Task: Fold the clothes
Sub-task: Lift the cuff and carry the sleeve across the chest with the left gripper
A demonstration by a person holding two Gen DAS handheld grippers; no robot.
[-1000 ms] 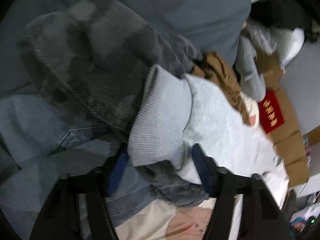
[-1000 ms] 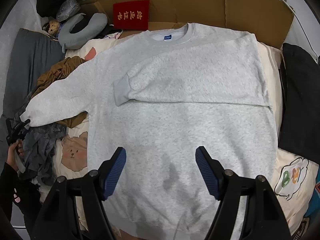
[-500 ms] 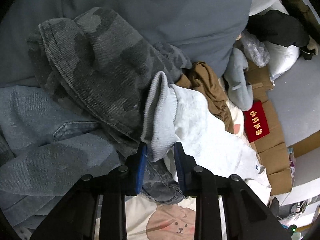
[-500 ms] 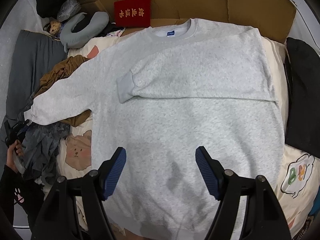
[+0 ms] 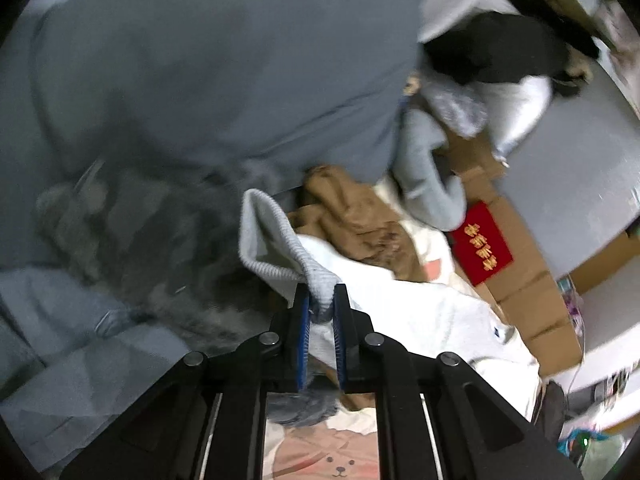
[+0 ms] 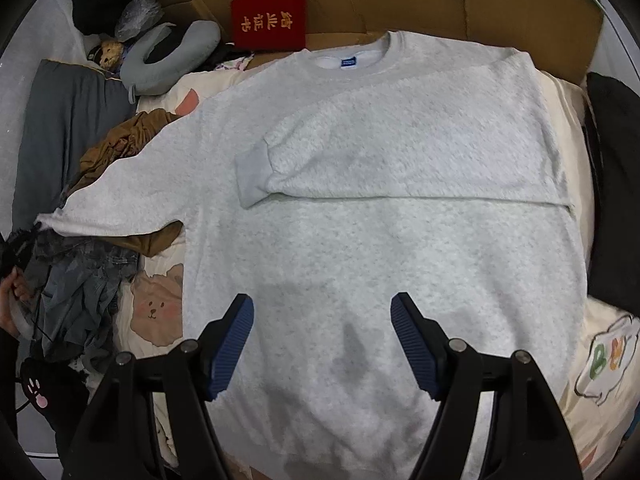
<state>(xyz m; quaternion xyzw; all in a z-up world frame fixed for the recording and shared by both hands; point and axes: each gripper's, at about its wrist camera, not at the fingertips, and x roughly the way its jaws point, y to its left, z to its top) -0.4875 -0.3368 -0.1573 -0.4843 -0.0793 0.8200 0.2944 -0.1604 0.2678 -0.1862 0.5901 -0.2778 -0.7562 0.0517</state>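
A pale grey sweatshirt (image 6: 400, 216) lies flat across a bed (image 6: 592, 364), collar at the far side by a cardboard sheet (image 6: 480, 0). Its right sleeve (image 6: 400, 160) is already folded in across the chest, cuff resting left of centre. The left sleeve (image 6: 120, 196) is not yet folded: it runs out to the left over a brown garment (image 6: 116, 148) toward a heap of dark denim (image 6: 80, 280). At that end the left claw (image 5: 320, 312) has just been closing and is now clamped on the ribbed cuff (image 5: 272, 248), which stands up out of its jaws. The right claw (image 6: 320, 344) hangs spread apart over the near hem, gripping nothing. I judge the fold under halfway: this sleeve has to come across, then the body be folded
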